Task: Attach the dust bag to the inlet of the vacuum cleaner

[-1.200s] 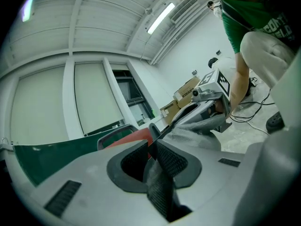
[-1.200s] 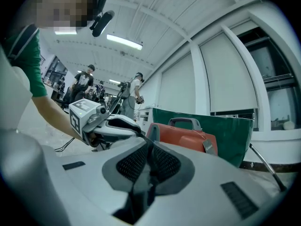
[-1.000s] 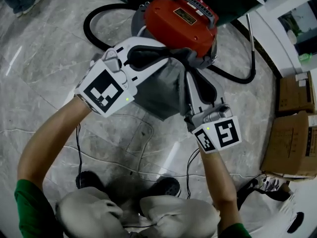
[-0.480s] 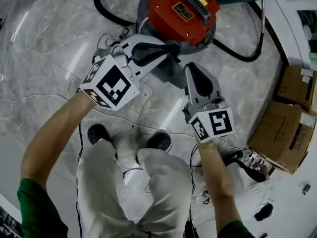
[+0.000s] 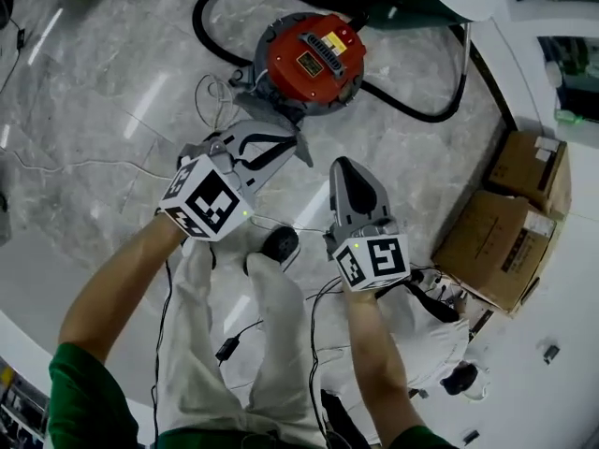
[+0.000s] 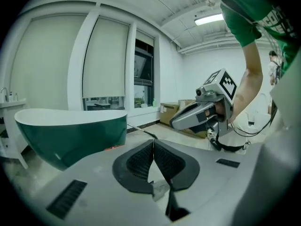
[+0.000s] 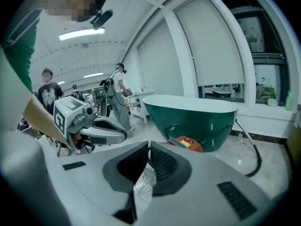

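The red vacuum cleaner [image 5: 309, 56] stands on the marble floor, well beyond both grippers. It also shows in the right gripper view as a red vacuum [image 7: 186, 144] in front of a green tub. I cannot make out the grey dust bag; only a grey rim [image 5: 265, 82] shows at the vacuum's near side. My left gripper [image 5: 295, 148] is shut, its pads meeting with nothing seen between them. My right gripper [image 5: 344, 165] has just been closing and stands shut, empty. Both hang in the air side by side, apart from the vacuum.
A black hose [image 5: 421, 112] loops round the vacuum, and a white cord [image 5: 213, 92] lies to its left. A dark green bathtub [image 7: 193, 117] stands behind it. Cardboard boxes [image 5: 501, 246] sit at the right. The person's legs and shoes [image 5: 279, 243] are below the grippers.
Both grippers have lifted away from the vacuum as the person stood up. The grey bag that lay between them and the vacuum is no longer seen at the jaws.
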`<state>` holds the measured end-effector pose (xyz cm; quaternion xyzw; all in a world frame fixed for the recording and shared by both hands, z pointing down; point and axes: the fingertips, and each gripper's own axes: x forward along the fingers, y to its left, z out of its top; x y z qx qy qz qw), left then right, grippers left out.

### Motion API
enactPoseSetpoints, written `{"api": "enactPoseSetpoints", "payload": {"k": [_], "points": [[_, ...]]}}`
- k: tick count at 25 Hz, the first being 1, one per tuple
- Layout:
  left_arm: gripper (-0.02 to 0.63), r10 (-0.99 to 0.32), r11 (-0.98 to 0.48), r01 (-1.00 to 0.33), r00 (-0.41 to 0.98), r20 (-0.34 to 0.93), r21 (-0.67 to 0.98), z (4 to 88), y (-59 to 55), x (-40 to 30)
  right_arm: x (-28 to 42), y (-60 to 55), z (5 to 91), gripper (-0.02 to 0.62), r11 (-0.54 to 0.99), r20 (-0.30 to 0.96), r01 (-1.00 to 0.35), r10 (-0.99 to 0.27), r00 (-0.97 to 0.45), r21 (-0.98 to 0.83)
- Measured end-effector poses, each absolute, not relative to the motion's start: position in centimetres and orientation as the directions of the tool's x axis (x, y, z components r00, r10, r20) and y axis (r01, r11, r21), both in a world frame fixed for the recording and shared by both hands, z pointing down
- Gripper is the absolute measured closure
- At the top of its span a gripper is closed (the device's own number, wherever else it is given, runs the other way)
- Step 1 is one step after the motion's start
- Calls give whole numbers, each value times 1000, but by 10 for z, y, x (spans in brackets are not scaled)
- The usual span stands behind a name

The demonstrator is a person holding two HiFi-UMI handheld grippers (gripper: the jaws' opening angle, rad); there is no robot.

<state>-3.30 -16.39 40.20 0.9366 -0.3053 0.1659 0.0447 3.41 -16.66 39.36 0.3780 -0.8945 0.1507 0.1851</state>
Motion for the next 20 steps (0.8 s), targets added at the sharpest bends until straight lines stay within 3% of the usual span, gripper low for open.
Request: {"api": "enactPoseSetpoints", "payload": {"k": [10,20], "points": [[603,-549,-763,-620,770,325,180,256,-105,-6,61,-103,264,586,621,509,-761,-601,-616,-188],[603,-536,-761,-610,783,316,220,140,-65,11,72,-90,136,586,658,440,-740,-628,-642,-139]]}}
